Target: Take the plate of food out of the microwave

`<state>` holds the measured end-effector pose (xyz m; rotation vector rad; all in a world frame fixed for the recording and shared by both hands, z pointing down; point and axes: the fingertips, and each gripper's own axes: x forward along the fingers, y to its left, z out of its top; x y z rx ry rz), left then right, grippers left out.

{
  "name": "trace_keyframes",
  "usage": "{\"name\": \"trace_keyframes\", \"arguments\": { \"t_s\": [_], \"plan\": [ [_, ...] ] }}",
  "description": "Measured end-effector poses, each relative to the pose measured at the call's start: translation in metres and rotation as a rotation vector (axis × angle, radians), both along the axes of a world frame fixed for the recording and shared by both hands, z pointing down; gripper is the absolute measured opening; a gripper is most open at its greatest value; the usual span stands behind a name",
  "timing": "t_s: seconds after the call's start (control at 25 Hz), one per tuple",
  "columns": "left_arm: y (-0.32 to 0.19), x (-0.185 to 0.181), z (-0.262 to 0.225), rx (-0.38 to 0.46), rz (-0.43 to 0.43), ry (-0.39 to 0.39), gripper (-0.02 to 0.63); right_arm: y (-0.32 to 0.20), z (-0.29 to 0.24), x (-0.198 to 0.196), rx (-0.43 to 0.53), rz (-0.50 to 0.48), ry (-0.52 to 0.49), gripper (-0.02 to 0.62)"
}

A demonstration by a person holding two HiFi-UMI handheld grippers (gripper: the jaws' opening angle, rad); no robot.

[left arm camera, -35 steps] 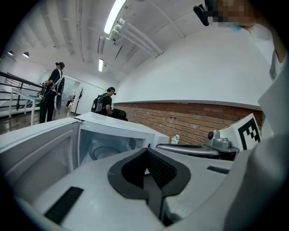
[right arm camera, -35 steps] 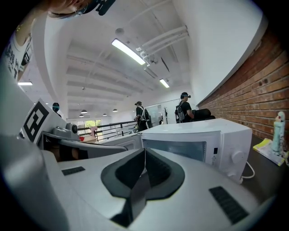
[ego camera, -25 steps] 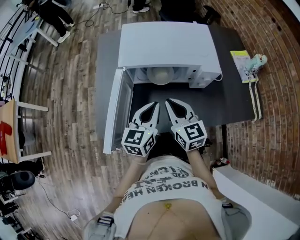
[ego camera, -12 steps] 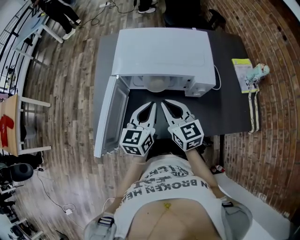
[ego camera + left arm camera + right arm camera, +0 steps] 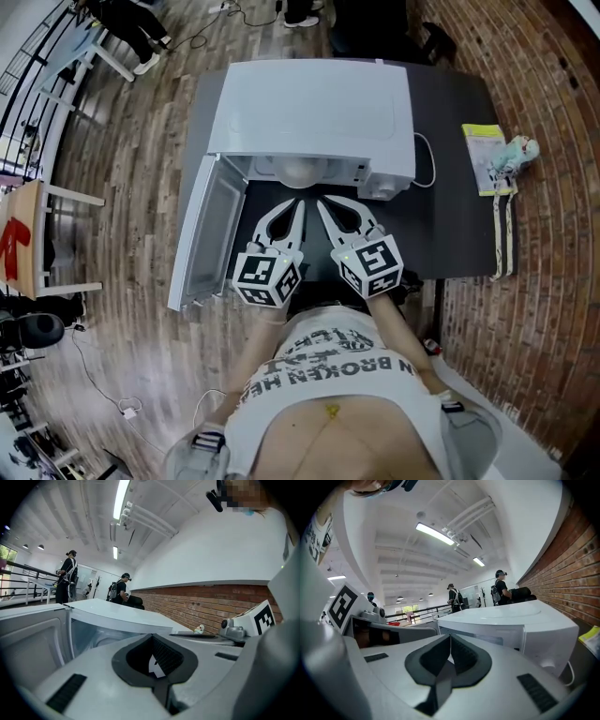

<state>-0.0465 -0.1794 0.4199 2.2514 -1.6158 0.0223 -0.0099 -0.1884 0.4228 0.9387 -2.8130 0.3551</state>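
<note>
The white microwave (image 5: 309, 103) stands on a black table (image 5: 459, 206) with its door (image 5: 202, 234) swung open to the left. Inside the cavity the plate of food (image 5: 298, 171) shows only as a pale round shape. My left gripper (image 5: 298, 204) and right gripper (image 5: 322, 203) lie side by side just in front of the opening, both shut and empty, tips pointing at the cavity. In the left gripper view the shut left gripper (image 5: 153, 641) faces the microwave (image 5: 117, 616) and its door (image 5: 33, 634). The right gripper view has the shut right gripper (image 5: 450, 638) below the microwave (image 5: 511, 620).
A yellow booklet (image 5: 483, 145) and a small toy figure (image 5: 516, 122) lie at the table's right edge. A power cord (image 5: 427, 164) loops beside the microwave. A wooden chair (image 5: 37, 244) stands on the plank floor at left. People (image 5: 70, 578) stand far behind.
Both grippers have edged a little closer to the microwave's opening, still shut. The head view has shifted, so the microwave and its door sit further left and lower.
</note>
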Motion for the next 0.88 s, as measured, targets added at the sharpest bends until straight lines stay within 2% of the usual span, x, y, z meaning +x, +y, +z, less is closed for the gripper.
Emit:
{"name": "trace_keyframes", "arguments": {
  "t_s": [0.4, 0.88],
  "plan": [
    [-0.014, 0.004, 0.008, -0.018, 0.016, -0.014, 0.008, -0.014, 0.008, 0.006, -0.002, 0.015, 0.026, 0.009],
    [-0.039, -0.049, 0.003, -0.022, 0.123, -0.015, 0.008, -0.043, 0.004, -0.034, -0.015, 0.153, 0.01, 0.009]
  ]
}}
